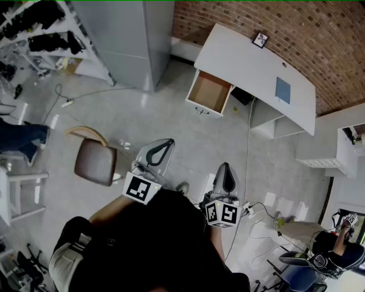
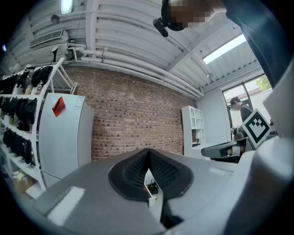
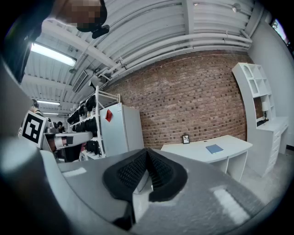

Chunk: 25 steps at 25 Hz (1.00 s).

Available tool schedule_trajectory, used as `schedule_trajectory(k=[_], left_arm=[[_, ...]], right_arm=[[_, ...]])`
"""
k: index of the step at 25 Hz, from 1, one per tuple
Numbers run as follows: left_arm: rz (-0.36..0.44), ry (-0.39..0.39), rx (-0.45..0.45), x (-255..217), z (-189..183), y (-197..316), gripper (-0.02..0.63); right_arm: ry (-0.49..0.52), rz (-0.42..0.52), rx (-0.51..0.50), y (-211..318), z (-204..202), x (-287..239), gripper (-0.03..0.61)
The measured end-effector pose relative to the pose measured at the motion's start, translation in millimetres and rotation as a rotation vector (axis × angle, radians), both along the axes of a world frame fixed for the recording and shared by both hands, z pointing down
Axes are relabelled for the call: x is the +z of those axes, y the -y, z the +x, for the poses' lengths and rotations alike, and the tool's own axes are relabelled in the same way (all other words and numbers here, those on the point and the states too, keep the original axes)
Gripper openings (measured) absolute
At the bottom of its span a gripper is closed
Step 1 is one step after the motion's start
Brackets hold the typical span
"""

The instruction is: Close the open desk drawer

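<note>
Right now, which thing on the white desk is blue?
The flat book is blue, lying out on the desk; the other thing, a small dark picture frame, stands by the brick wall.

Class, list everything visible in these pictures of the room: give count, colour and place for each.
desk: one, white, against the brick wall
drawer: one, white, brown inside, pulled open from the desk
notebook: one, blue, on the desk
picture frame: one, dark, on the desk by the wall
chair: one, brown, on the floor, left in the head view
cabinet: one, pale grey, left of the desk
shelf unit: one, white, right of the desk
left gripper: one, grey, shut, empty
right gripper: one, grey, shut, empty
</note>
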<state>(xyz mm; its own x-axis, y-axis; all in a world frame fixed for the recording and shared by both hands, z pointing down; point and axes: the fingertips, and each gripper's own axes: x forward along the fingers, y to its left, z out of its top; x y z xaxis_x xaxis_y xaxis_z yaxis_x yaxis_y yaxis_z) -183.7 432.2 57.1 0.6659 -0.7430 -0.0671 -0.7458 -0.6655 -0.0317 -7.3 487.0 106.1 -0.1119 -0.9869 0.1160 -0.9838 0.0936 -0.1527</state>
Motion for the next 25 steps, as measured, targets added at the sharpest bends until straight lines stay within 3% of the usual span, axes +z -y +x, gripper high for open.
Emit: schedule_trajectory(k=[25], left_arm=[[-0.022, -0.028, 0.027, 0.9, -27.2, 27.1, 0.012]], right_arm=[[0.040, 0.039, 0.043, 19.9, -24.0, -9.5, 0.002]])
